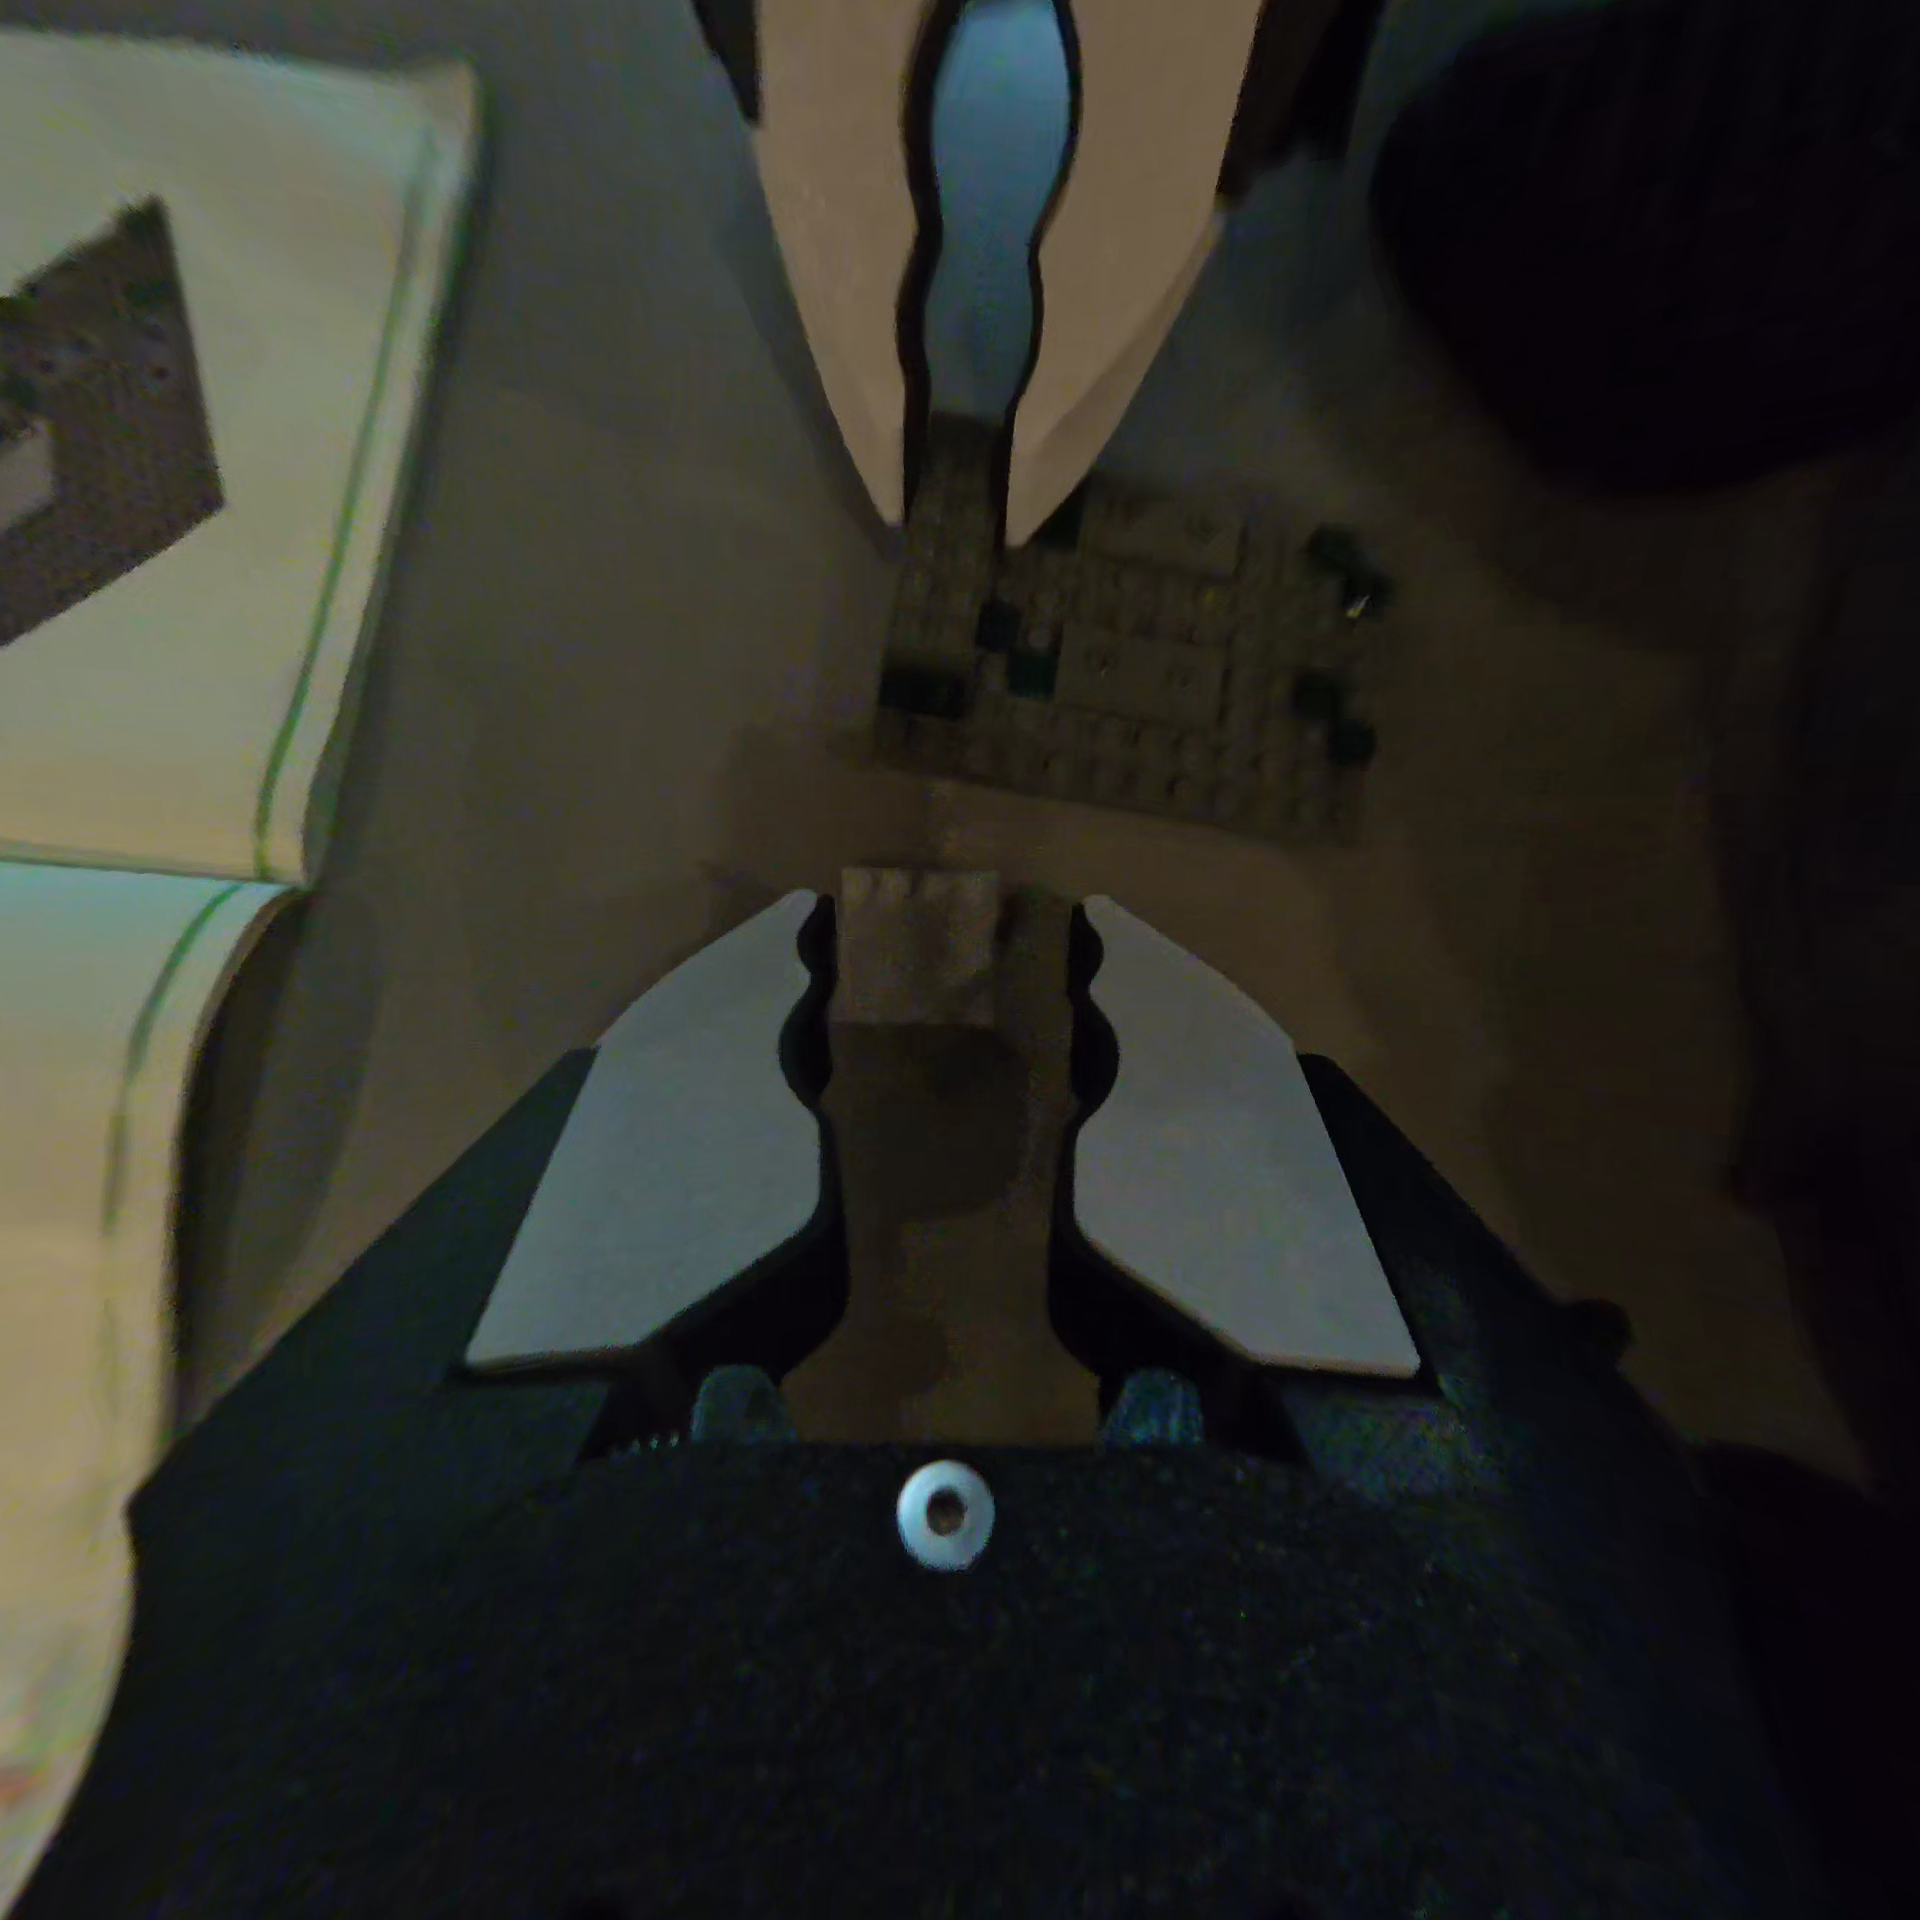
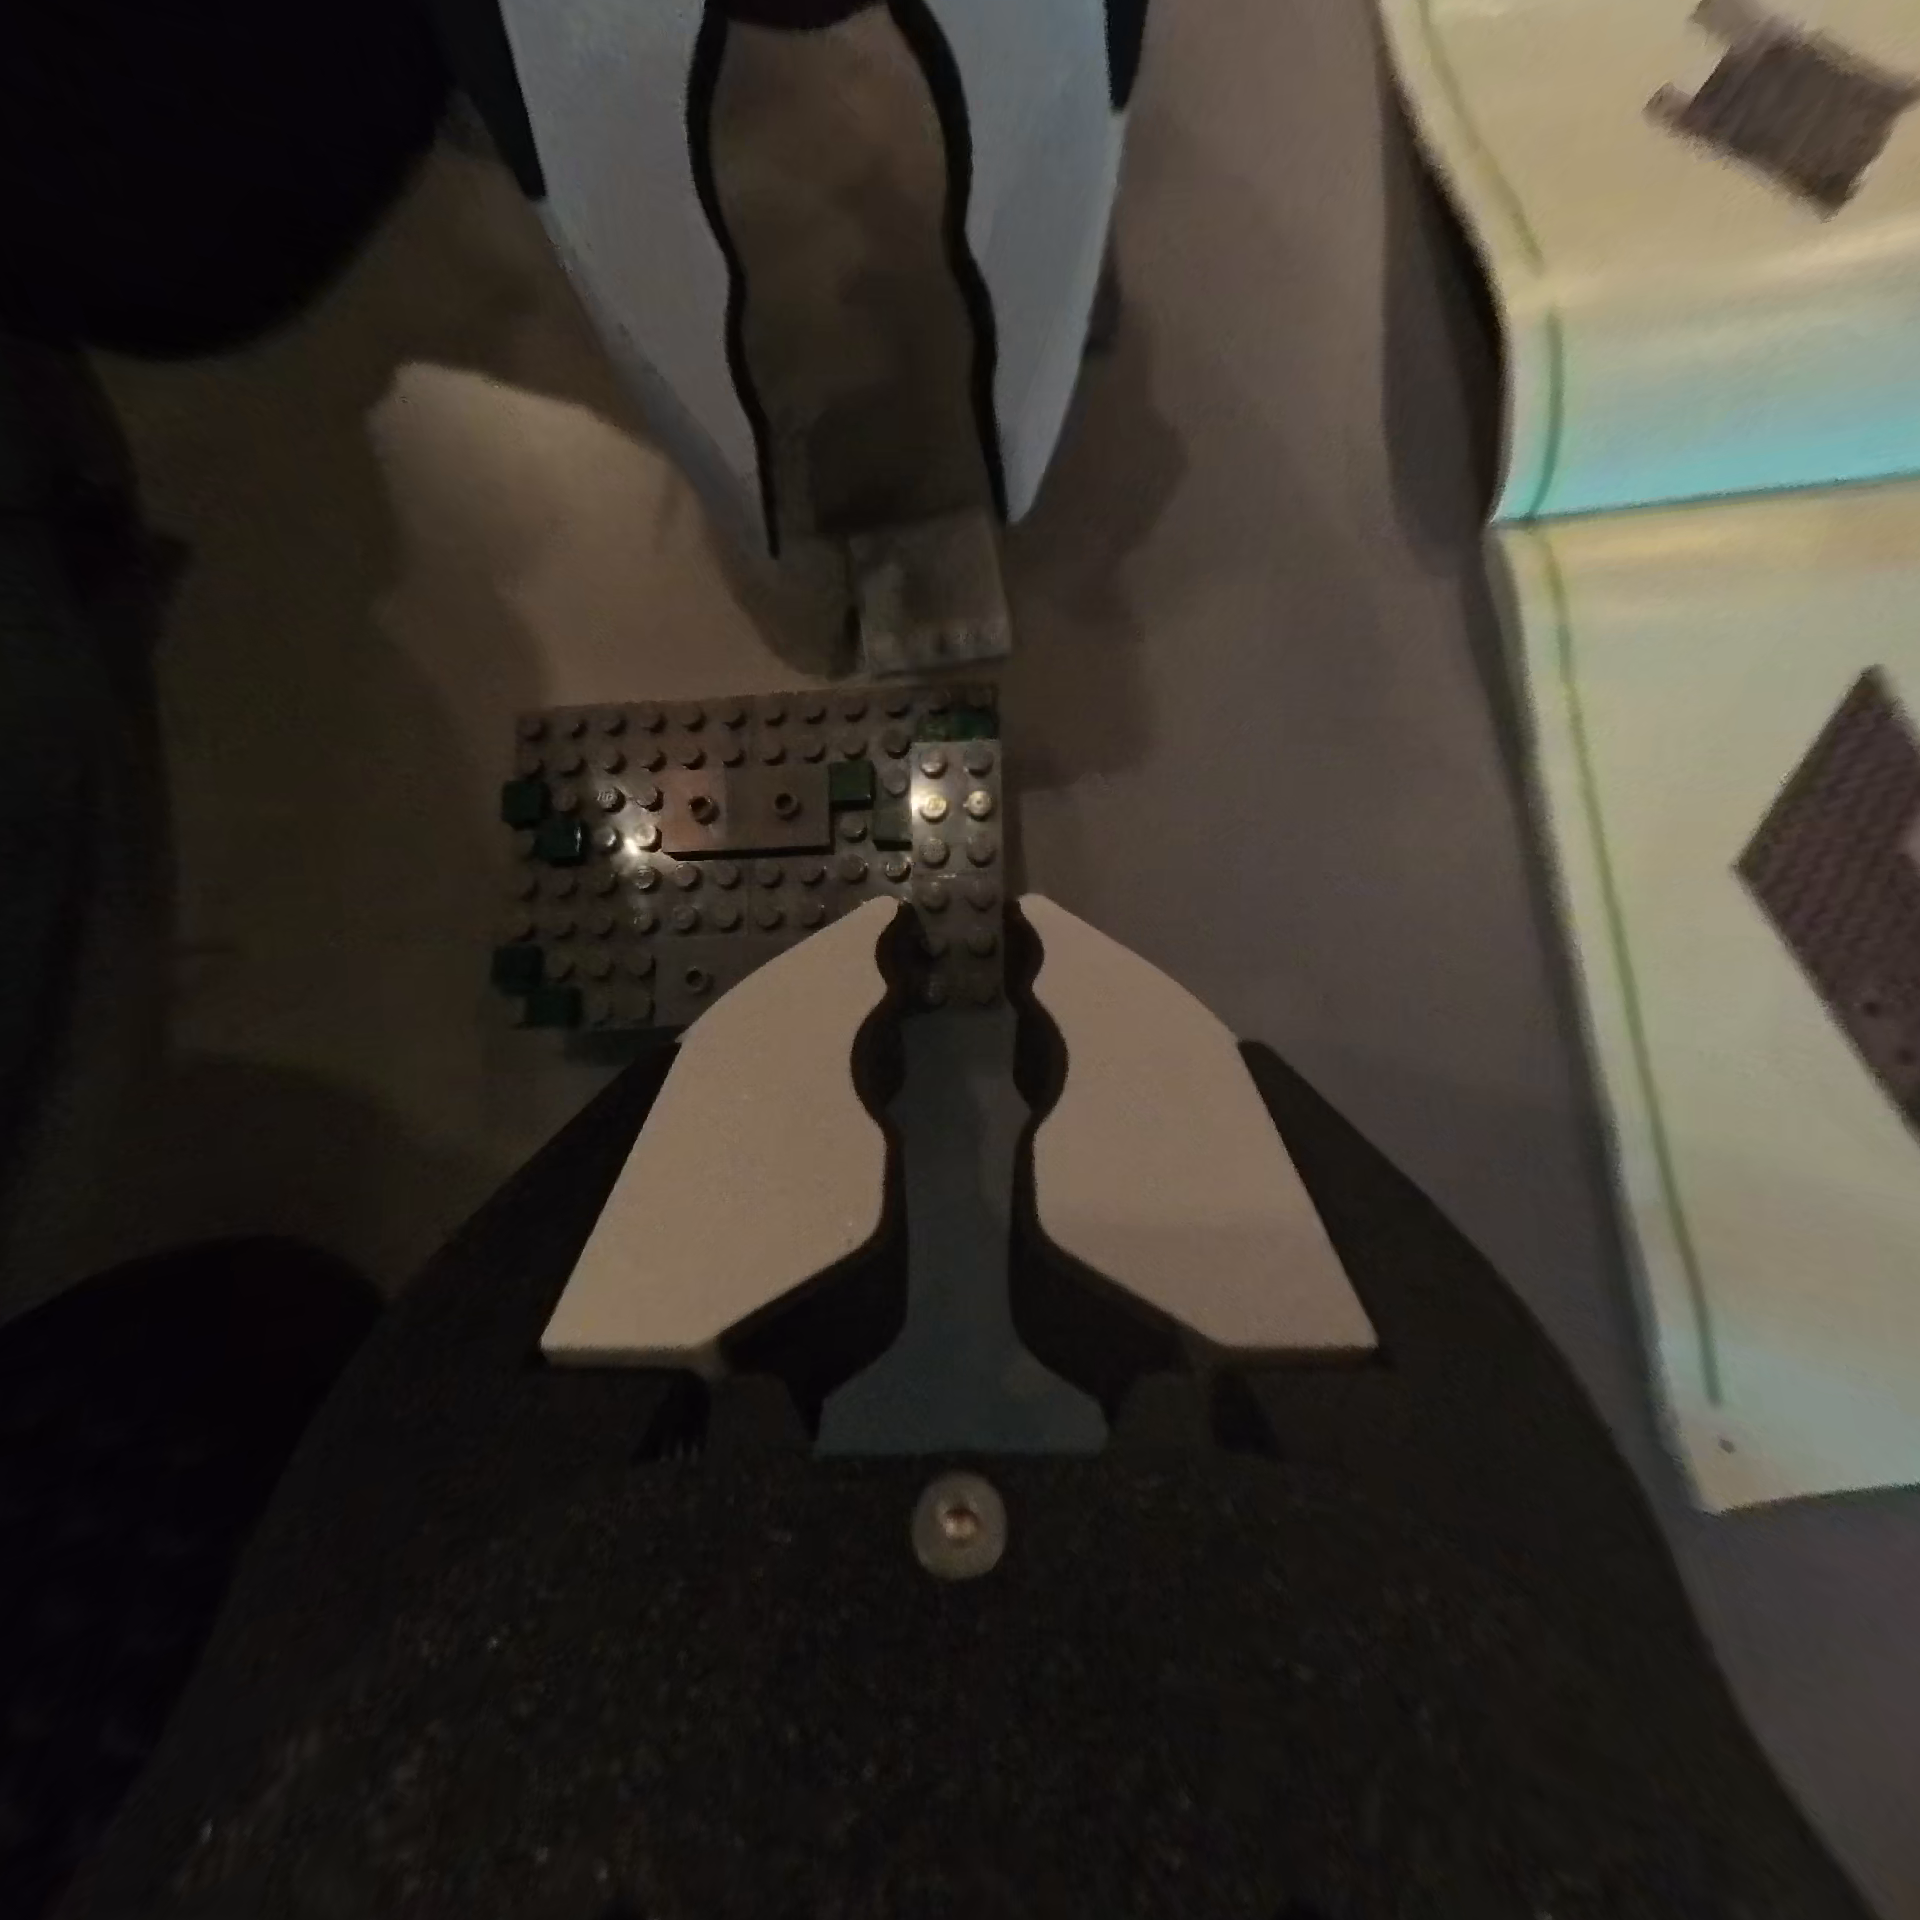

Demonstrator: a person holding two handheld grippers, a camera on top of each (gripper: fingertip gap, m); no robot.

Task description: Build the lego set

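The left gripper (image 1: pixel 940 914) points toward twelve o'clock, its jaws clamped on a small tan piece (image 1: pixel 914 940). Just beyond lies the studded grey plate assembly (image 2: pixel 727 862) on the table (image 1: pixel 623 623). Opposite, the right gripper (image 2: pixel 961 914) pinches a narrow grey plate (image 2: pixel 961 831) at the assembly's edge. Instruction pages (image 1: pixel 208 520) lie at nine o'clock.

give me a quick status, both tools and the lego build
Left tool shut on a grey brick. Right tool pinching the narrow plate on the studded build. Open booklet alongside, nothing between them.
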